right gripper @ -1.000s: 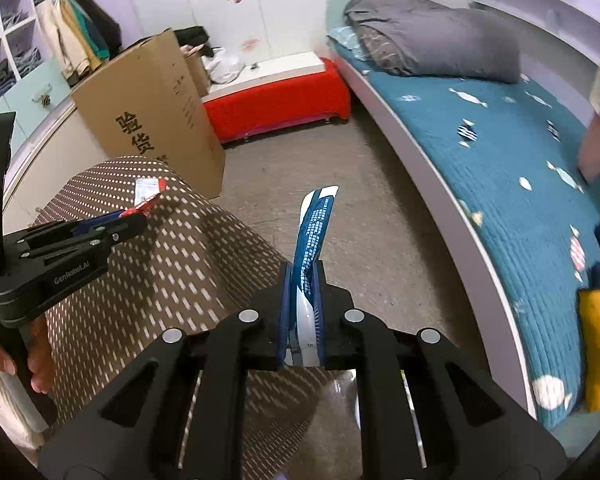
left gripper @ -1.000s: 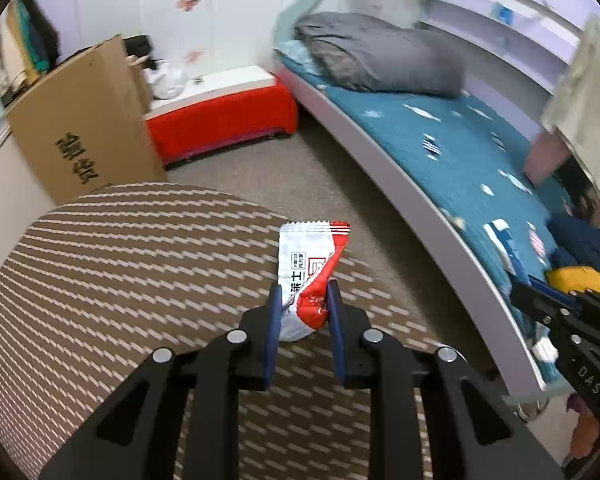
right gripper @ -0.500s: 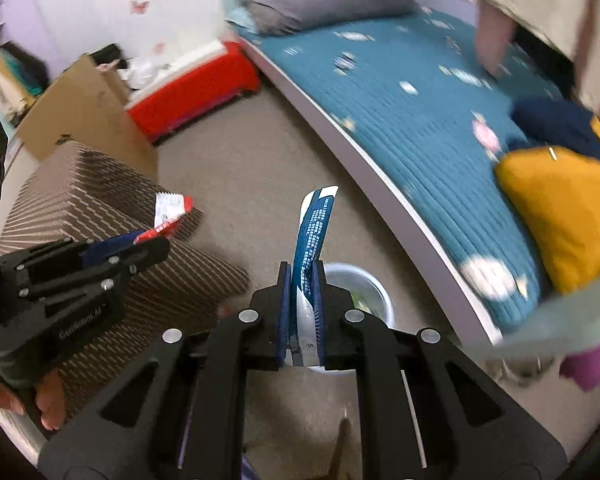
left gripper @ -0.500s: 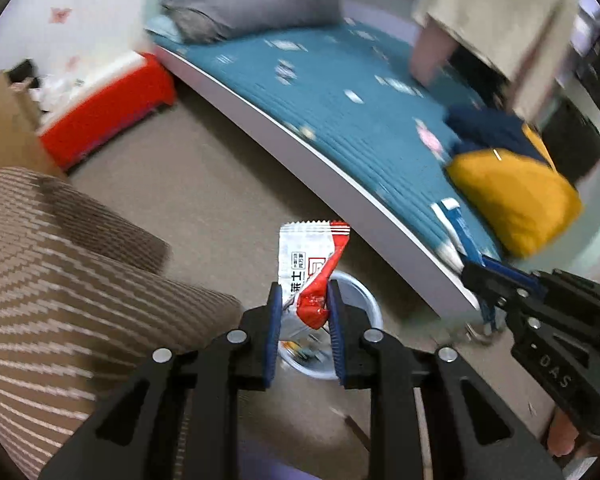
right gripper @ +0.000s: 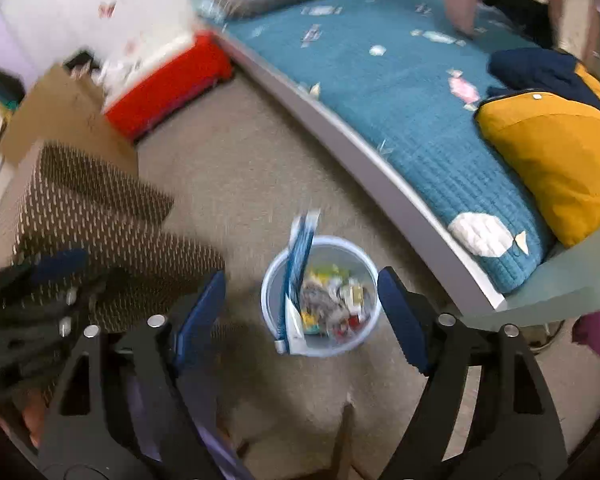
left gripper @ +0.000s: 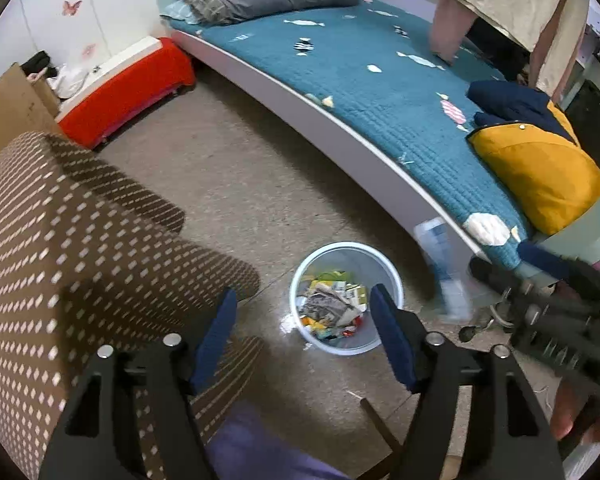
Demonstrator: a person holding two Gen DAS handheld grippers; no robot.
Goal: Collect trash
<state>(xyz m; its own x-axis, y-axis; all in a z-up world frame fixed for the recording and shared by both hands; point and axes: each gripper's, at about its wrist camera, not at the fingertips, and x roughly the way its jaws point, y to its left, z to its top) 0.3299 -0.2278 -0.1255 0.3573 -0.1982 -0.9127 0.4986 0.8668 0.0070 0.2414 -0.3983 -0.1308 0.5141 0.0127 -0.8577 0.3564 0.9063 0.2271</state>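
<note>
The left gripper (left gripper: 304, 334) is wide open and holds nothing. The right gripper (right gripper: 300, 316) is wide open too, and the blue and white wrapper (right gripper: 298, 276) hangs loose between its fingers, right over the small white trash bin (right gripper: 370, 322) full of wrappers. To do this well, keep both grippers above the bin's middle so nothing lands on the floor (left gripper: 236, 176). Farther off is the blue bed (left gripper: 364, 80).
</note>
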